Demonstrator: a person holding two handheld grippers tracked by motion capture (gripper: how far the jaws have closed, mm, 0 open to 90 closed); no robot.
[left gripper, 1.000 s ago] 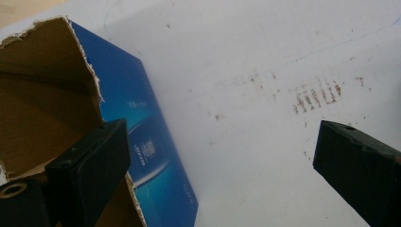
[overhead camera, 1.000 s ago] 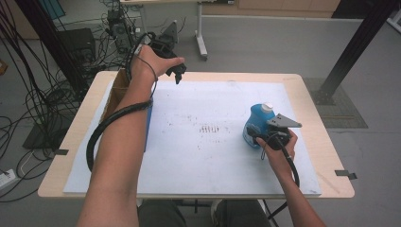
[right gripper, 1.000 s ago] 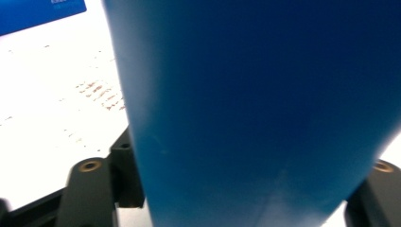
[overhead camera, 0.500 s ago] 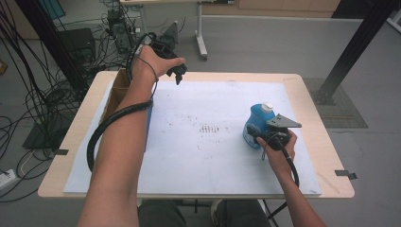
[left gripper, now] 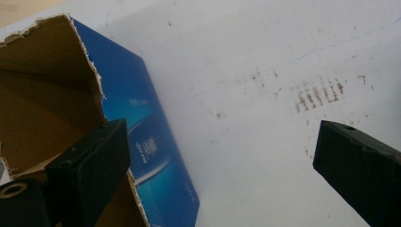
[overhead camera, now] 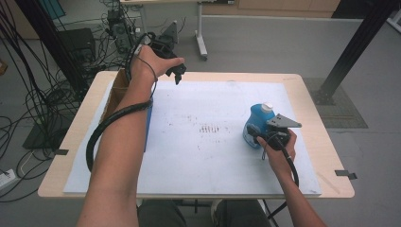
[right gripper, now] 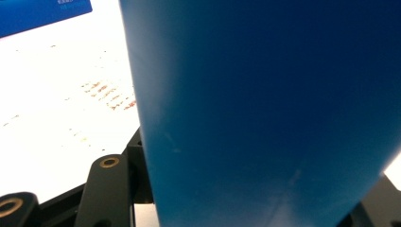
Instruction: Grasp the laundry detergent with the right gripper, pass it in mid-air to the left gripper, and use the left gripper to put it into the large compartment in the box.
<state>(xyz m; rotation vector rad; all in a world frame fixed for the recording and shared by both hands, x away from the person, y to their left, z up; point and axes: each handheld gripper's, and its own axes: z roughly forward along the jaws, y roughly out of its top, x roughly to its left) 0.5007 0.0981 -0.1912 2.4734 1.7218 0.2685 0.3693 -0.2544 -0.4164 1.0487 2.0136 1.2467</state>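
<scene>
A blue plastic bottle [overhead camera: 259, 120] with a white cap stands upright at the right of the white sheet [overhead camera: 203, 156]. My right gripper [overhead camera: 256, 134] grips its lower body from the near side; its jaws have just been closing and the pads press on the bottle. In the right gripper view the bottle [right gripper: 265, 104] stands between the black jaws of my right gripper [right gripper: 246, 201]. My left gripper [overhead camera: 177, 73] hangs open above the table's far left, holding nothing. In the left gripper view, that gripper [left gripper: 222, 142] spreads its jaws wide beside a torn cardboard box [left gripper: 52, 99] with a blue side.
The open cardboard box [overhead camera: 118, 90] stands along the left edge of the wooden table [overhead camera: 326, 142]. Brown smudges [overhead camera: 208, 128] mark the middle of the sheet. Cables and equipment crowd the floor at the left; a black post rises at the far right.
</scene>
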